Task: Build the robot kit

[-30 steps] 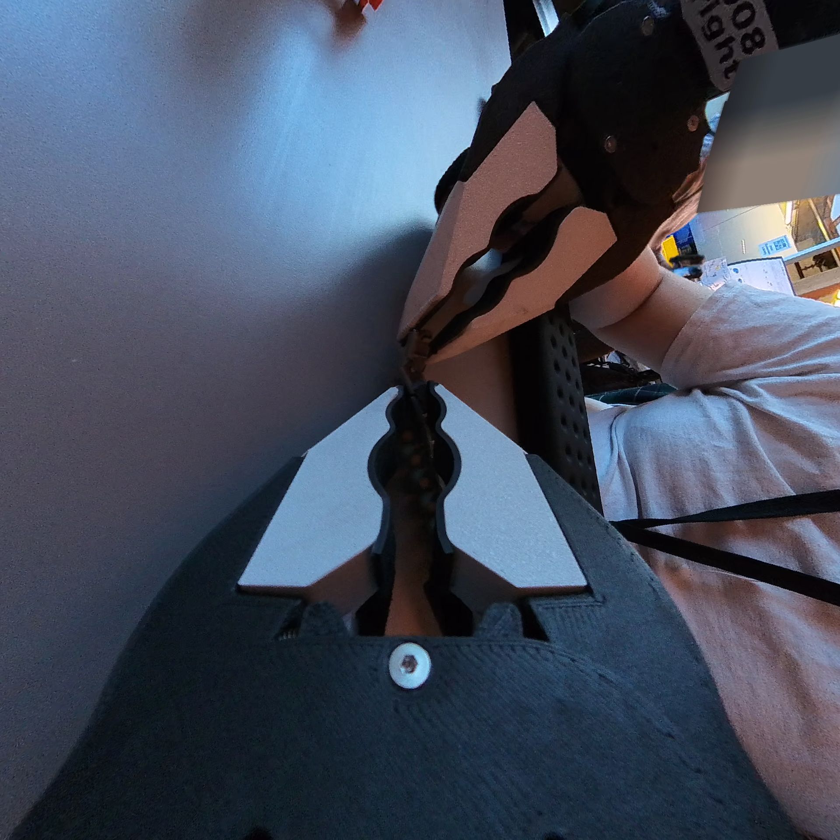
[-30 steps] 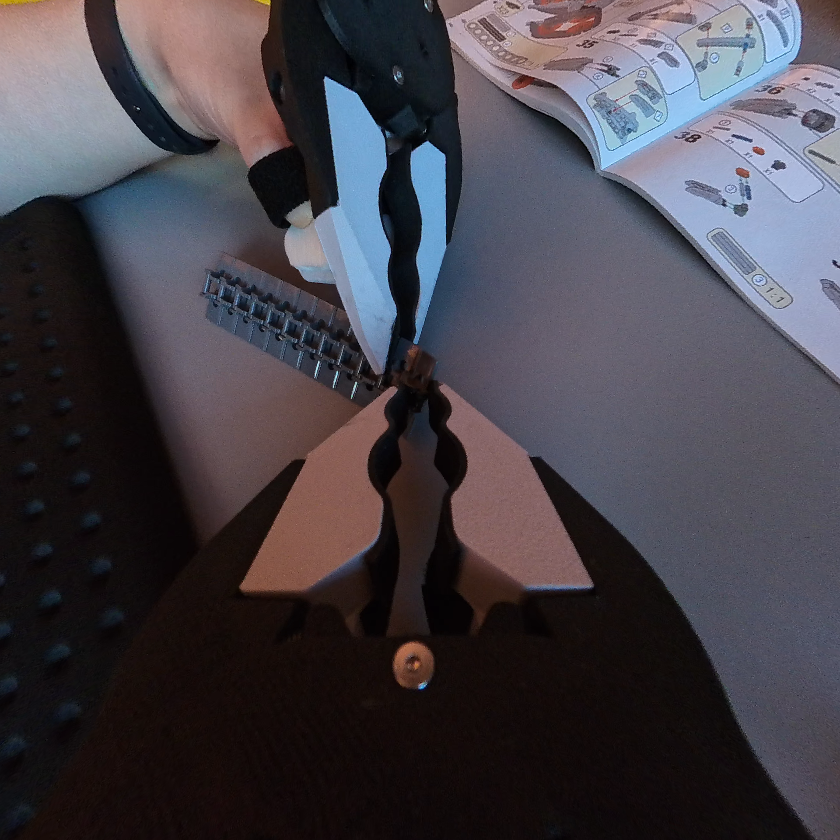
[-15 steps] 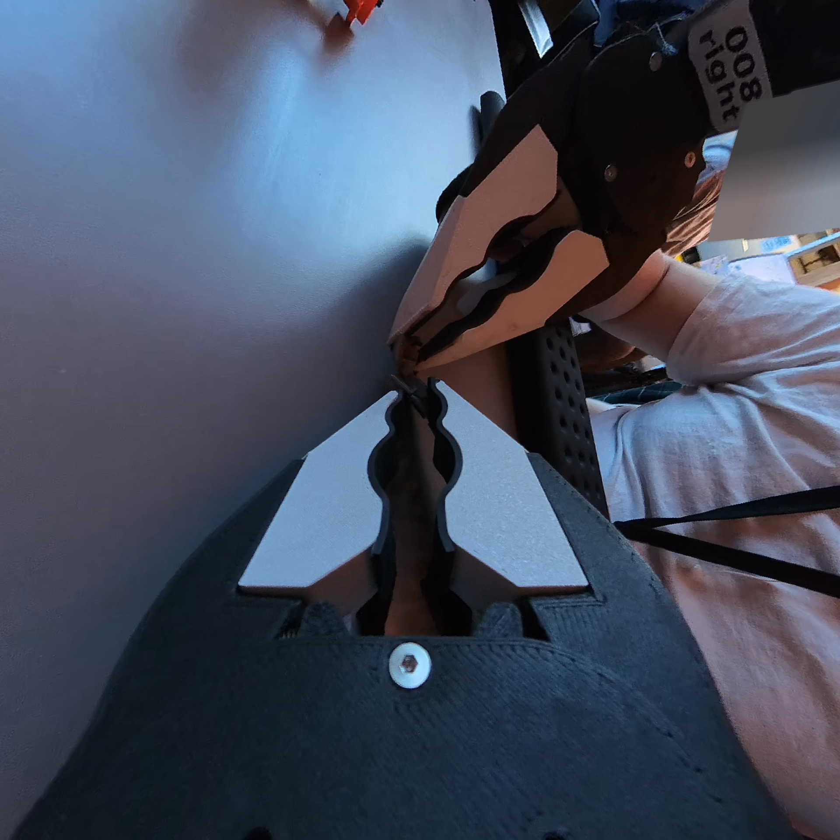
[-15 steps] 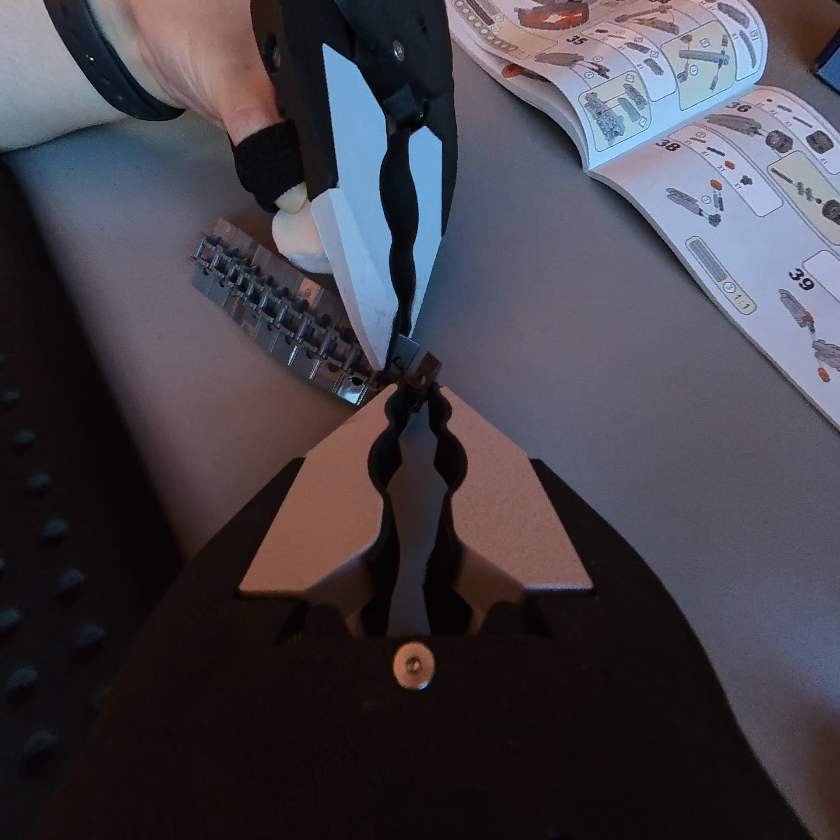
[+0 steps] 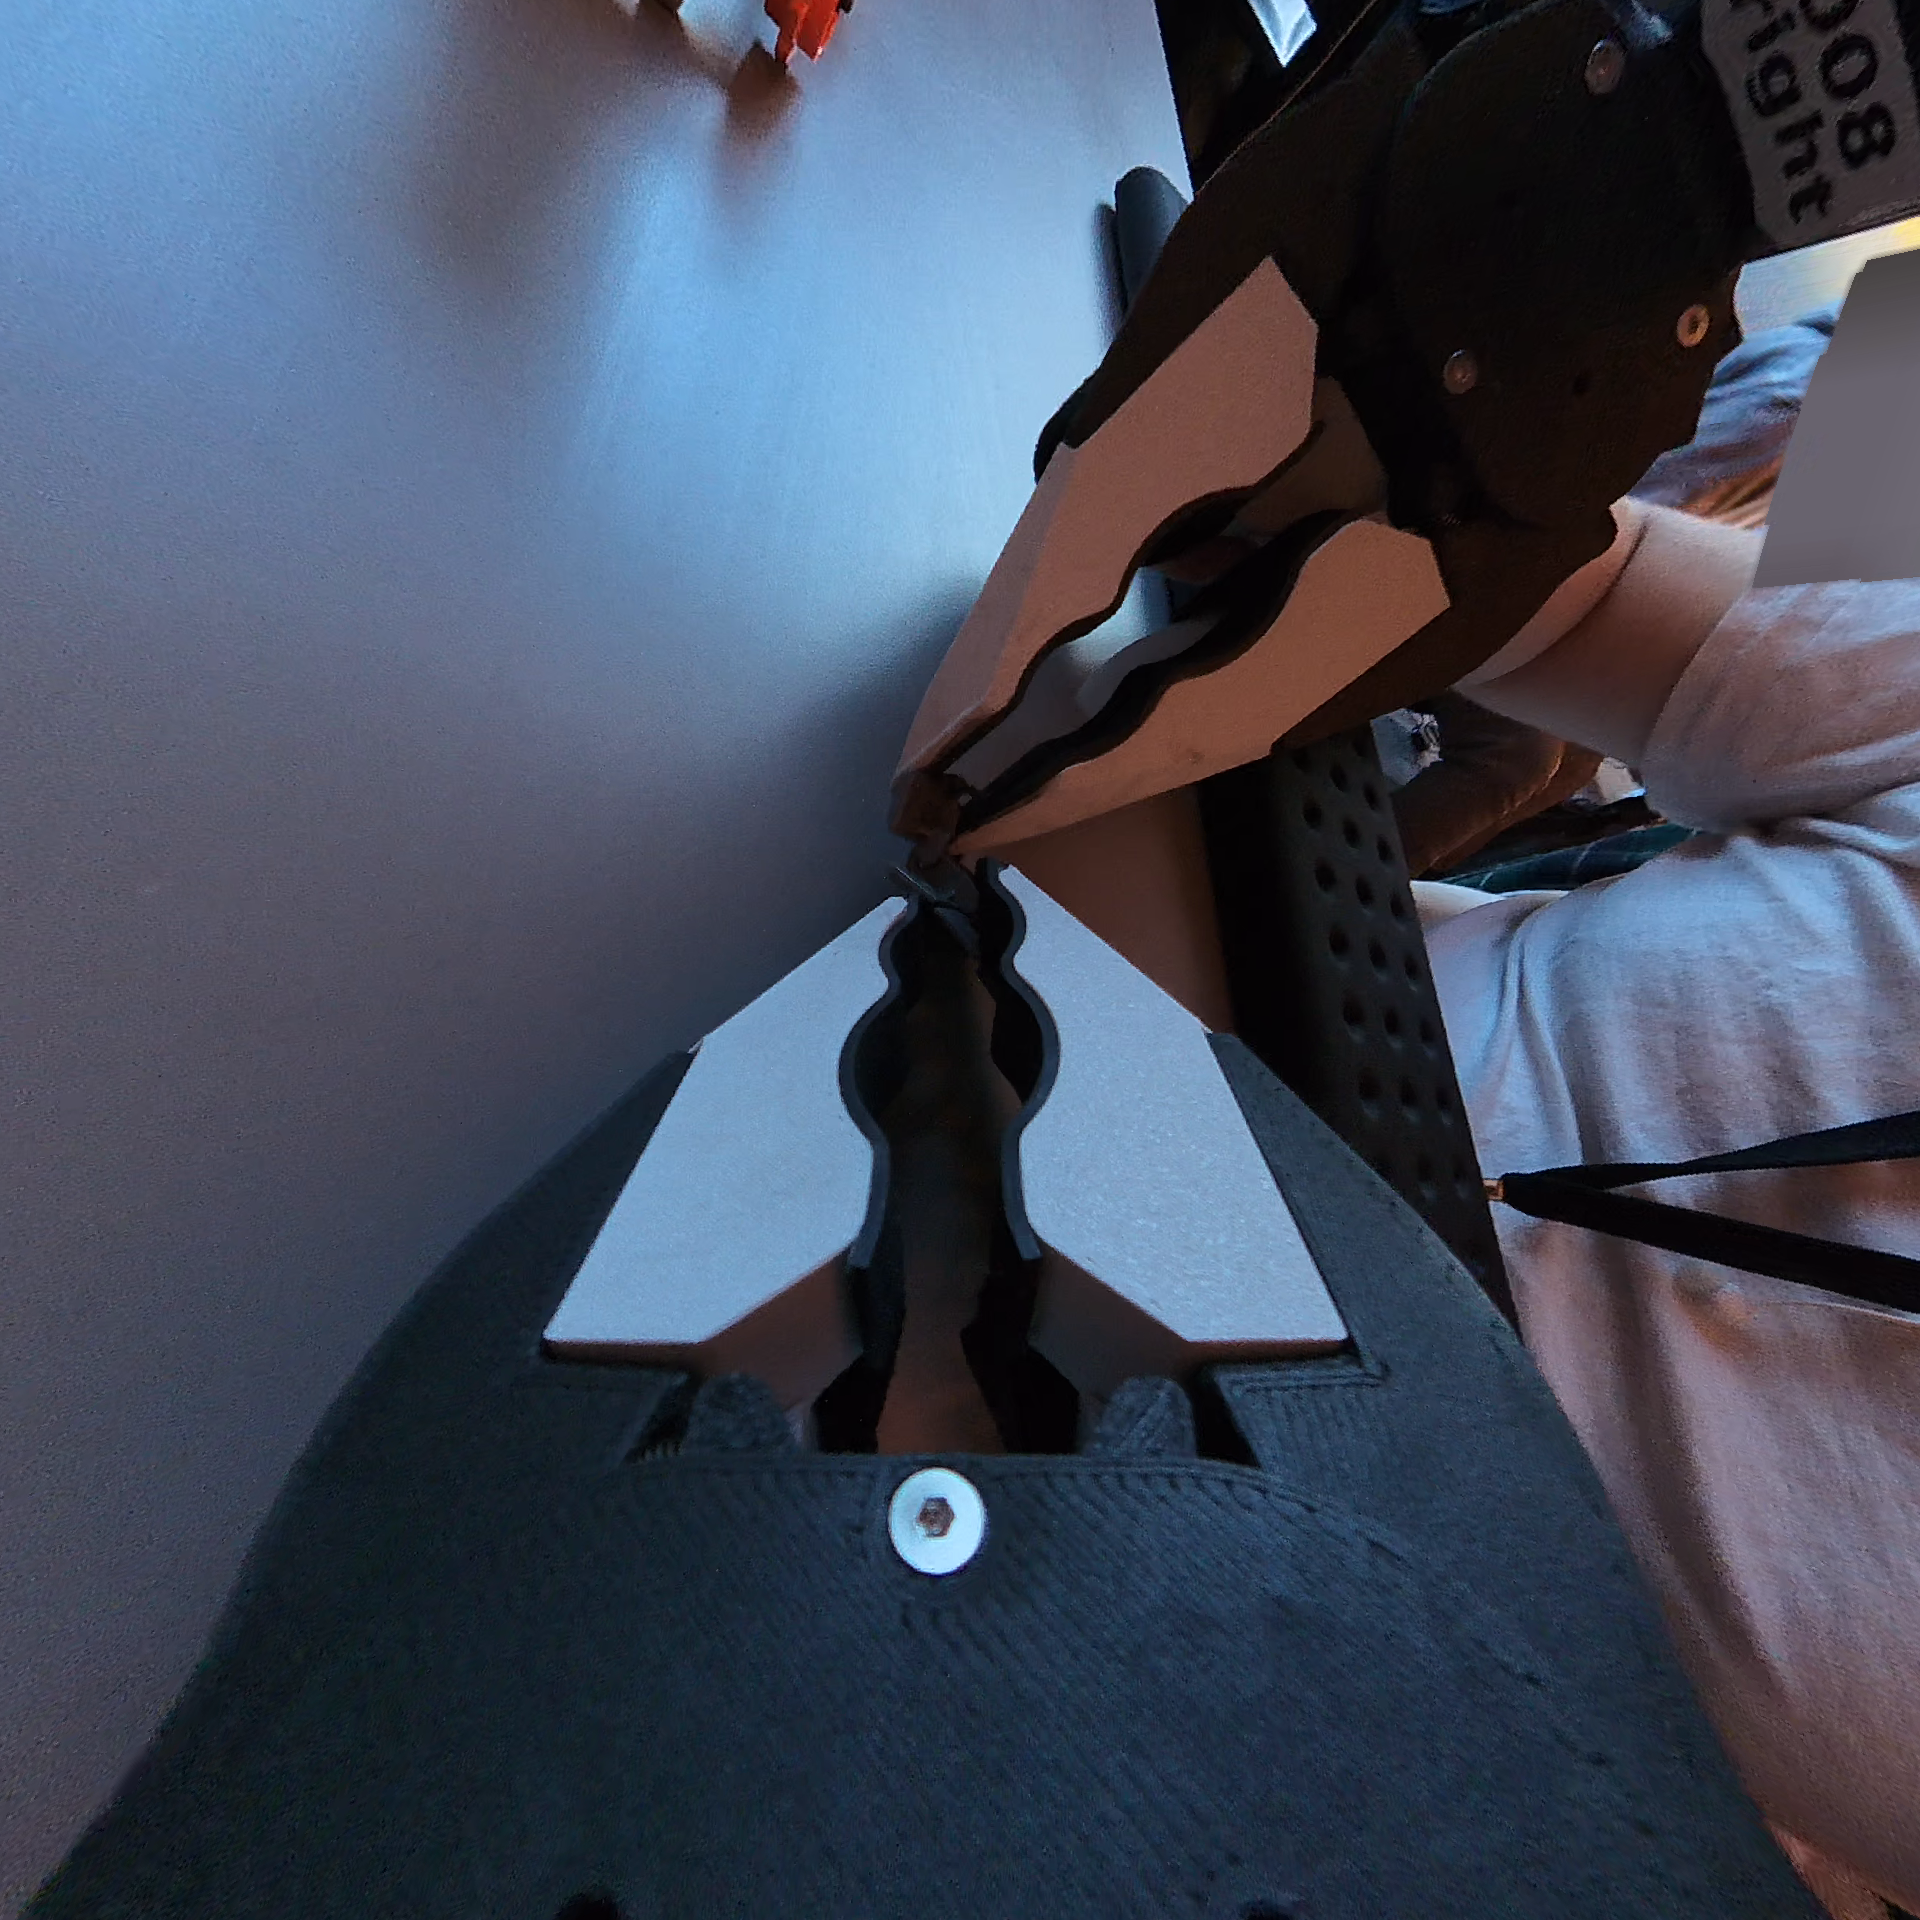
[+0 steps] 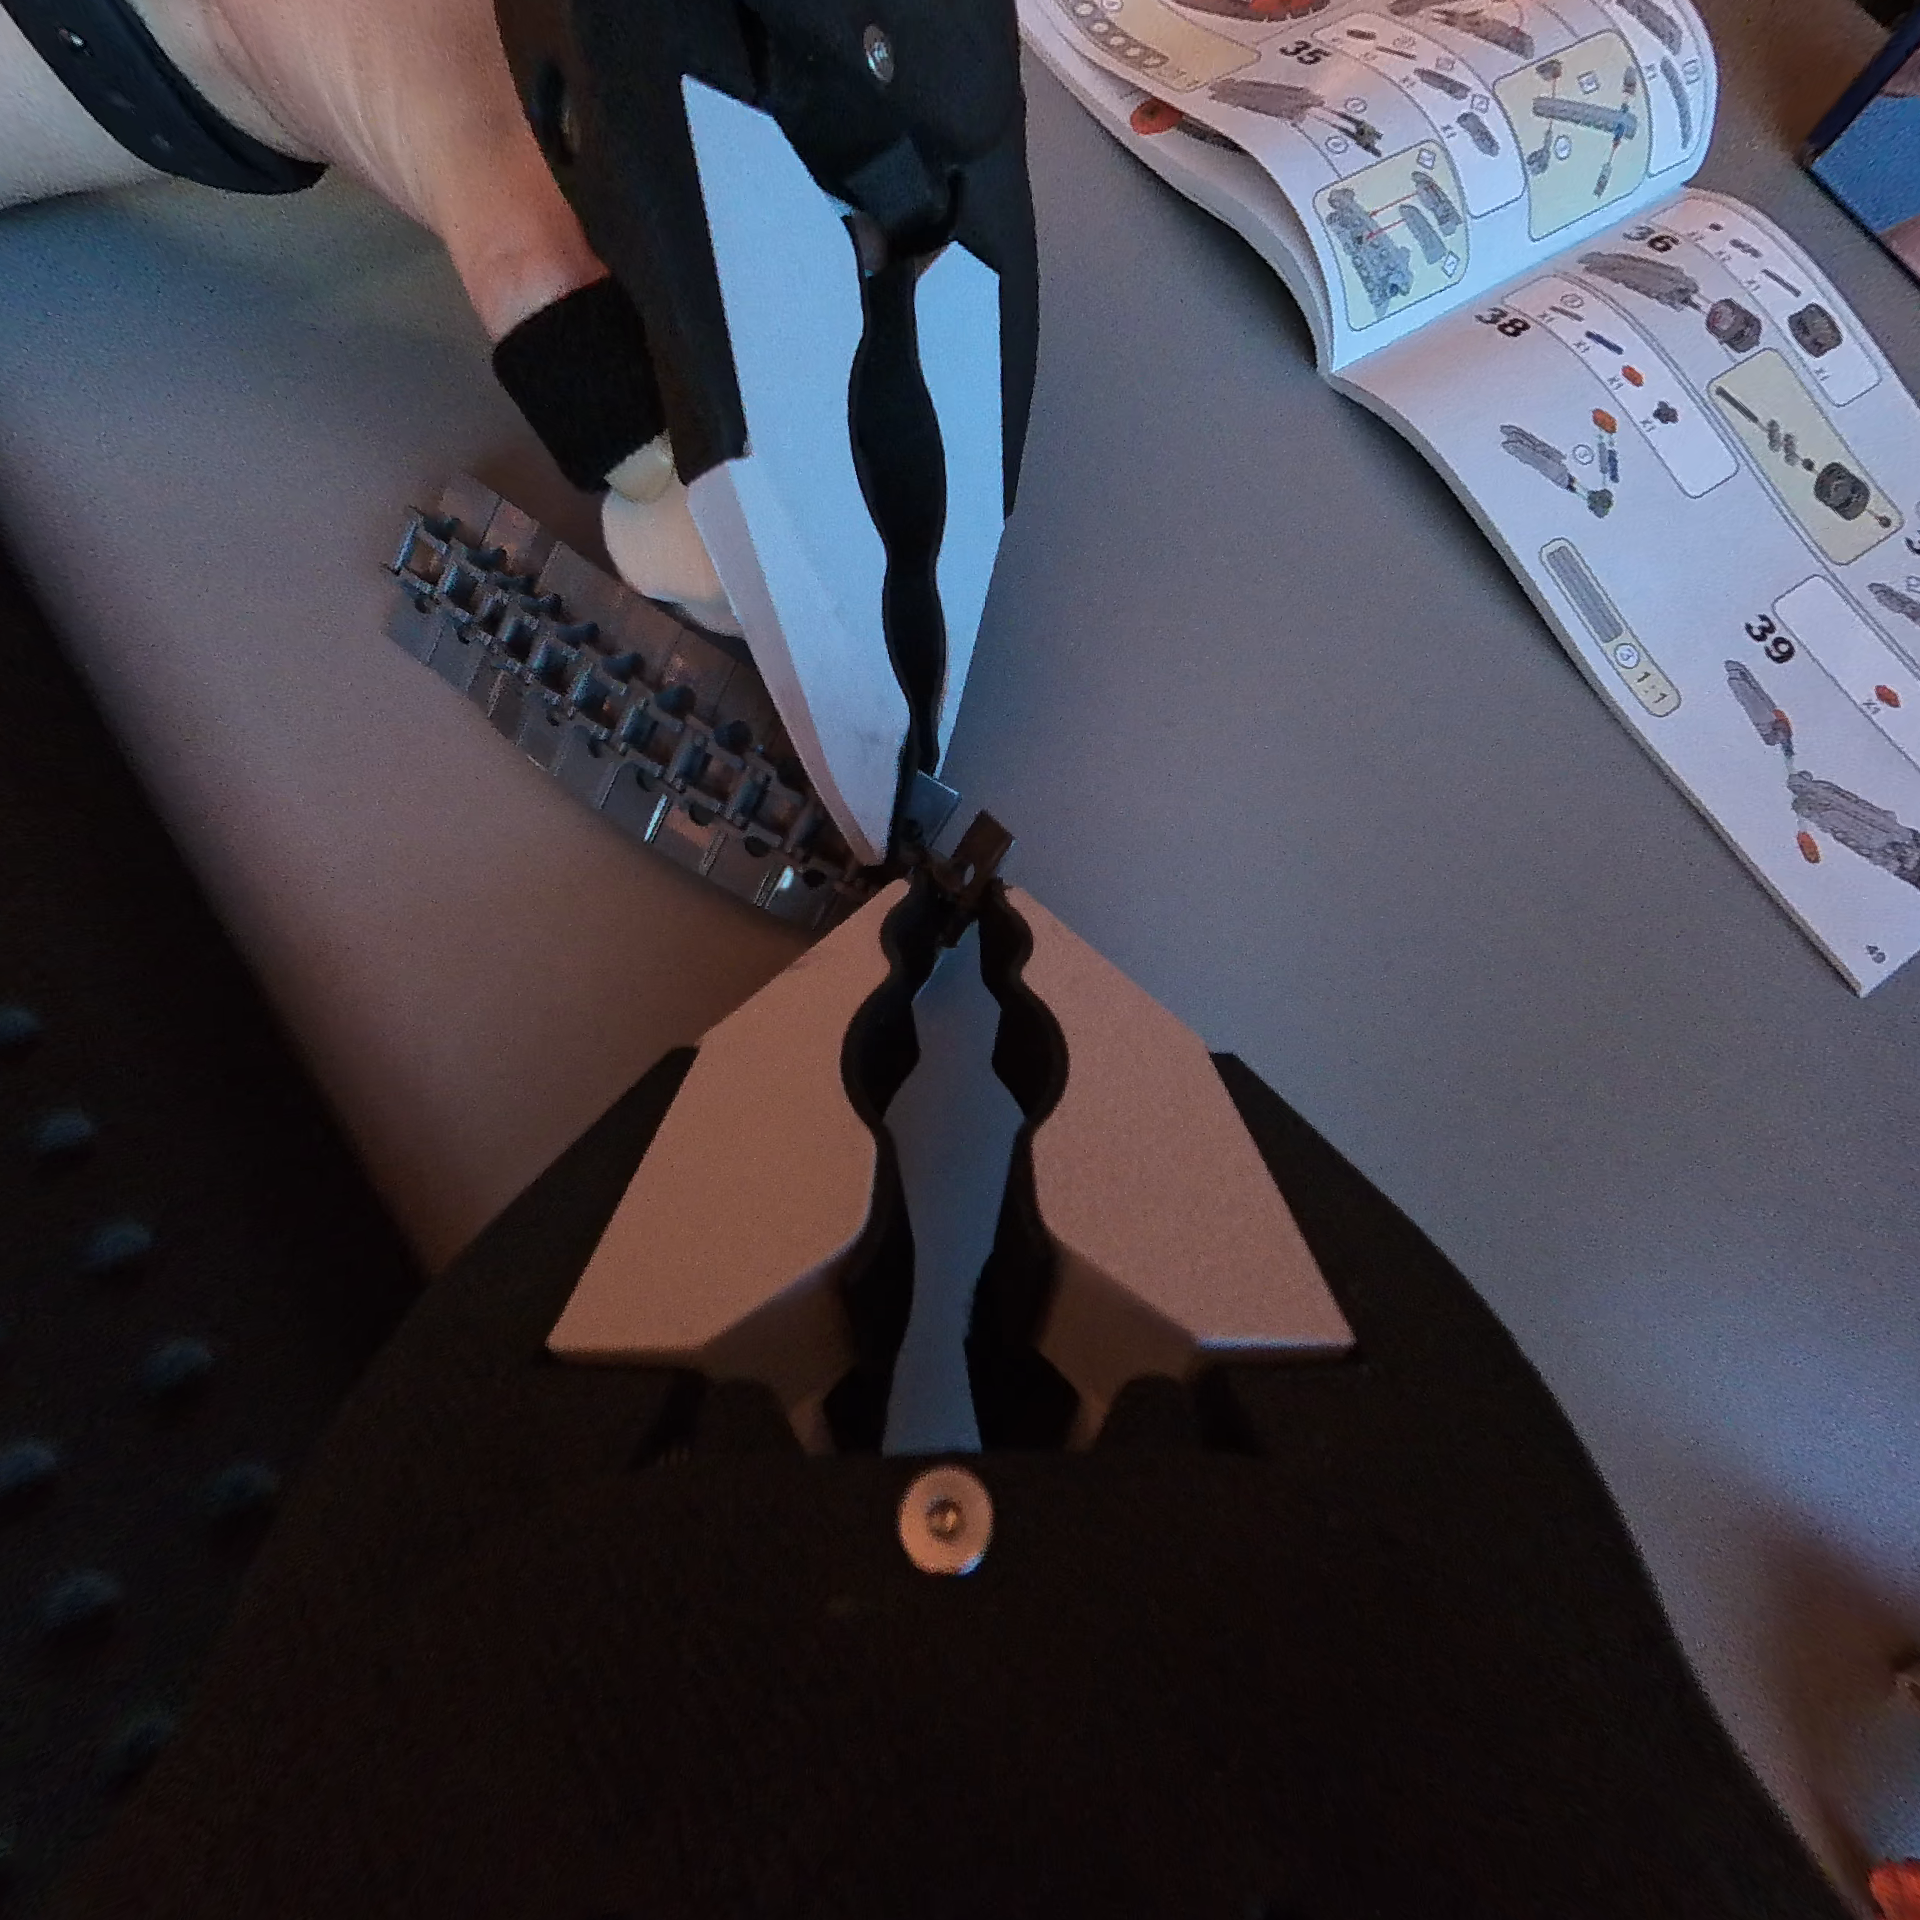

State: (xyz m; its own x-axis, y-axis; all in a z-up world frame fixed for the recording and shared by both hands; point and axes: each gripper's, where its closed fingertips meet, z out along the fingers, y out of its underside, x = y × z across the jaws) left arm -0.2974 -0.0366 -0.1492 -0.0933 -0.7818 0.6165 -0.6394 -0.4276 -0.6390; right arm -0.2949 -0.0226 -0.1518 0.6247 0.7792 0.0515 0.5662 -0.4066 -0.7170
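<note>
The single dark track link (image 6: 971, 862) sits pinched at the very tips of my right gripper (image 6: 951, 894), its free end tilted up and clear of the table, just beside the last link of the grey track strip (image 6: 613, 717). I hold it by one end, so the other end is left exposed toward the strip. The strip lies flat on the grey table (image 6: 1299, 935), running away to the left. Its near end is clamped between the nearly closed tips of my left gripper (image 6: 914, 821), which comes down steeply from above; held there, the strip's end link is pinned facing the loose link. In the left wrist view the two sets of tips (image 5: 951, 894) meet almost nose to nose, and the contact between link and strip is too small and dark to judge. An open instruction booklet (image 6: 1621, 436) lies well apart to the right. A small orange piece (image 5: 800, 21) rests at the table's far edge.
</note>
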